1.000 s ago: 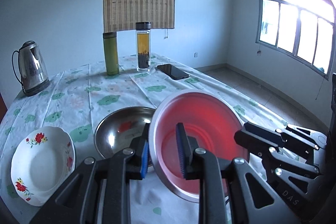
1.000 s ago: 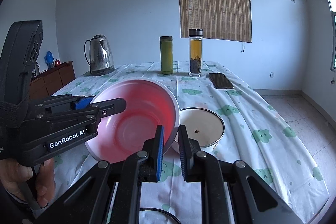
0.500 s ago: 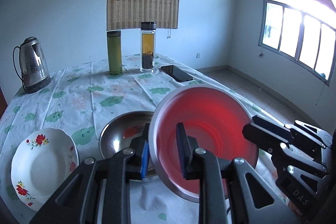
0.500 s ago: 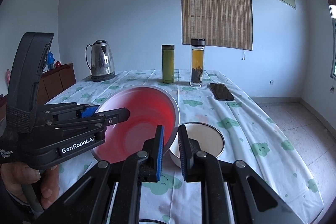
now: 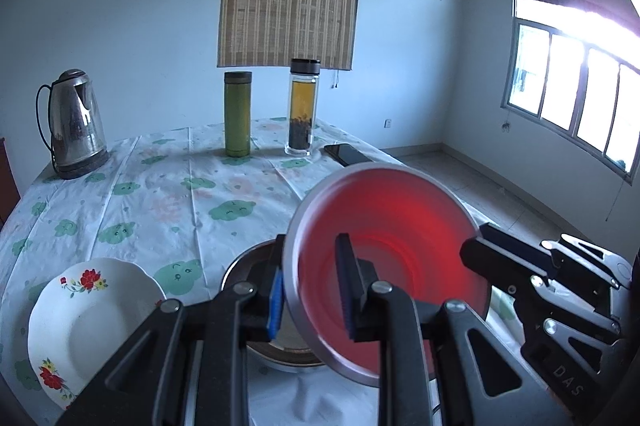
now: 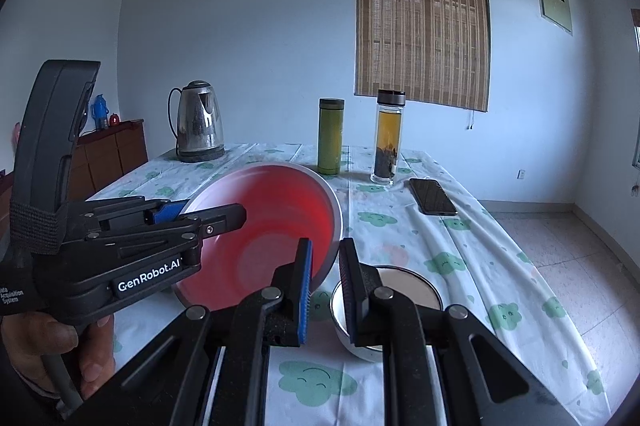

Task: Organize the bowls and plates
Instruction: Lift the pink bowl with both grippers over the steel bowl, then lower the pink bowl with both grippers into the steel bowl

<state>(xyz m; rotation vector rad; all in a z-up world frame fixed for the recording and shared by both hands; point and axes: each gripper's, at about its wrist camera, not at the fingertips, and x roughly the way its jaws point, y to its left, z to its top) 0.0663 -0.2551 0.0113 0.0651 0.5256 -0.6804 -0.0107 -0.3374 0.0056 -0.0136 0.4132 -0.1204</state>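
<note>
Both hand-held grippers — left, right — clamped on red bowl rim

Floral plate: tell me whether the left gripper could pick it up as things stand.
Probably not yet. The left gripper is shut on the red bowl's rim, as is the right gripper. The floral plate lies uncovered, but the bowl must be set down first.

Both wrist cameras look forward and slightly down along their fingers, close over the table's near end. Each faces the far wall; both share the red bowl and kettle.
</note>
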